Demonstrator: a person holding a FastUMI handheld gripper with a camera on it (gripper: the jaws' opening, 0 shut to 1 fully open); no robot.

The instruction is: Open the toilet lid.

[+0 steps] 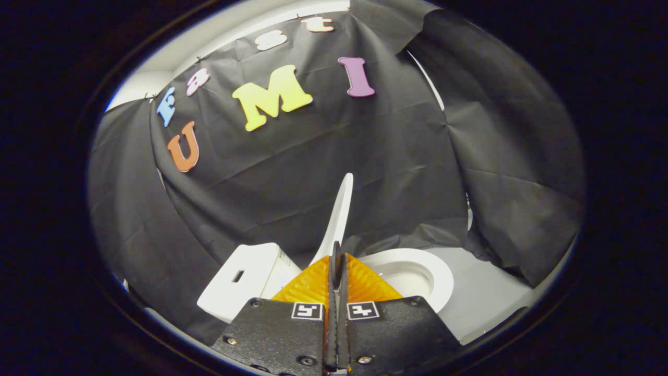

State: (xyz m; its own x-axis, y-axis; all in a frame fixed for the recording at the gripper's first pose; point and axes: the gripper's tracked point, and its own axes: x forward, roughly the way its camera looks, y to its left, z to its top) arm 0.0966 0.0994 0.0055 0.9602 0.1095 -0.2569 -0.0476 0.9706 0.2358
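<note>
The white toilet lid (340, 209) stands raised, almost upright, and I see it edge-on just beyond my fingertips. To its right lies the open white seat and bowl (424, 274). My gripper (336, 250) is shut, its two fingers pressed together with nothing visible between them. The tips sit in front of the lid's lower edge; I cannot tell whether they touch it.
The white tank (242, 282) with a small dark slot sits left of the lid. Black cloth (323, 156) hangs close behind and on both sides of the toilet. Pale grey floor (482, 300) shows to the right of the bowl.
</note>
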